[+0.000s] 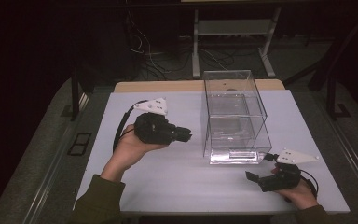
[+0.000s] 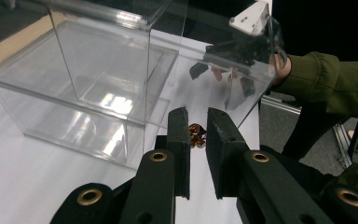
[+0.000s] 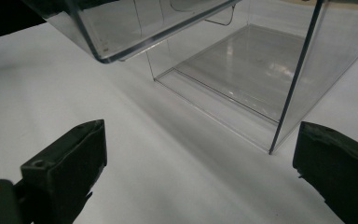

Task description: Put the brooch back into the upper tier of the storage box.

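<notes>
The left gripper lay cradled in the person's upturned left hand, raised over the table and pointing toward the person's right, its jaws drawn close together with a narrow gap between them. The right gripper sat low in the right hand near the table's front edge, aimed leftward and away, its jaws spread wide.

Olive sleeves; black tongs (brass-ringed screws), white plates.
</notes>
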`<state>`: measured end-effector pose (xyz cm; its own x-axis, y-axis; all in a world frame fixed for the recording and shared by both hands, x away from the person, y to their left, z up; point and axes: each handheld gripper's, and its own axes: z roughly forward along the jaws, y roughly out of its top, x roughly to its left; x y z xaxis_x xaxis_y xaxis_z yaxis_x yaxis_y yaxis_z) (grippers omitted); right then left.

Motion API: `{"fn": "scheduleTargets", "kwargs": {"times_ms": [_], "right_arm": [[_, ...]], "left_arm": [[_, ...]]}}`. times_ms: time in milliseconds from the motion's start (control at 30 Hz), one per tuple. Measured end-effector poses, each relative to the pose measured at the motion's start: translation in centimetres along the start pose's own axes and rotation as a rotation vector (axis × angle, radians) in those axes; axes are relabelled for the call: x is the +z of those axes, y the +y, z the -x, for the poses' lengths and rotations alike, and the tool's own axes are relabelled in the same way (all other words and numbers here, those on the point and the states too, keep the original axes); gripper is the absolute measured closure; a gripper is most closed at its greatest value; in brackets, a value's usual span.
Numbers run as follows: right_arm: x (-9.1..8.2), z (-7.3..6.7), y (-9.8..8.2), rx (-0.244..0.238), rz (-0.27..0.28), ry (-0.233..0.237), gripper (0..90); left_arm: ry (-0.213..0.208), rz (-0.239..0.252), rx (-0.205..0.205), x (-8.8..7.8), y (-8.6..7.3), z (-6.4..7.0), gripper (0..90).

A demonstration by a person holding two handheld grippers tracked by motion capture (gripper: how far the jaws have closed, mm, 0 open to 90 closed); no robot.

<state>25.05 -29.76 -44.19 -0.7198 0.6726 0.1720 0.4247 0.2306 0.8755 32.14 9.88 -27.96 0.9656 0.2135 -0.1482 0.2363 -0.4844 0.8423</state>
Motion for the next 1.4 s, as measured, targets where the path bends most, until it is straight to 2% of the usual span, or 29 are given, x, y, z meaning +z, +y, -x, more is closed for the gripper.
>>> {"fn": "scheduleTargets", "kwargs": {"times_ms": [67,133,233,367,400,433,467,600,900,1100,1200,1233,1300,1400], "right_arm": [[0.0,0.0,0.0,-0.003,0.002,0.0,2.7],[0.0,0.0,0.0,-0.009,0.003,0.001,2.7],[0.0,0.0,0.0,-0.008,0.002,-0.001,2.7],[0.0,0.0,0.0,-0.005,0.002,-0.001,2.7],[0.0,0.0,0.0,-0.003,0.001,-0.001,2.7],[0.0,0.0,0.0,-0.004,0.0,-0.001,2.7],[0.0,0.0,0.0,-0.006,0.001,0.0,2.7],[0.0,0.0,0.0,-0.005,-0.003,0.001,2.7],[0.0,0.1,0.0,-0.016,0.007,-0.003,2.7],[0.0,0.1,0.0,-0.016,0.006,-0.001,2.7],[0.0,0.1,0.0,-0.015,0.005,-0.001,2.7],[0.0,0.0,0.0,-0.016,0.007,-0.001,2.7],[0.0,0.1,0.0,-0.015,0.009,-0.001,2.7],[-0.1,0.1,0.0,-0.011,0.01,-0.001,2.7]], "left_arm": [[-0.003,-0.004,0.016,-0.1,0.5,0.0,78.8],[-0.004,0.012,0.005,0.0,1.0,0.3,78.8],[-0.01,0.005,0.03,-0.1,1.7,0.4,78.8],[-0.015,0.007,0.041,-0.1,2.8,0.7,78.8],[-0.017,-0.001,0.058,-0.1,3.1,0.6,78.8],[-0.018,0.01,0.049,-0.1,3.4,0.8,78.8],[-0.021,-0.004,0.068,-0.2,3.7,0.7,78.8],[-0.029,-0.019,0.096,0.1,5.0,0.9,78.8],[-0.042,-0.055,0.119,2.0,6.8,1.0,78.8],[-0.046,-0.073,0.125,3.5,7.4,1.0,78.8],[-0.052,-0.081,0.115,4.4,7.6,0.9,78.8],[-0.052,-0.087,0.116,4.7,7.7,0.9,78.8],[-0.053,-0.108,0.145,5.2,7.9,0.8,78.8],[-0.055,-0.117,0.14,6.1,7.9,0.9,78.7]]}}
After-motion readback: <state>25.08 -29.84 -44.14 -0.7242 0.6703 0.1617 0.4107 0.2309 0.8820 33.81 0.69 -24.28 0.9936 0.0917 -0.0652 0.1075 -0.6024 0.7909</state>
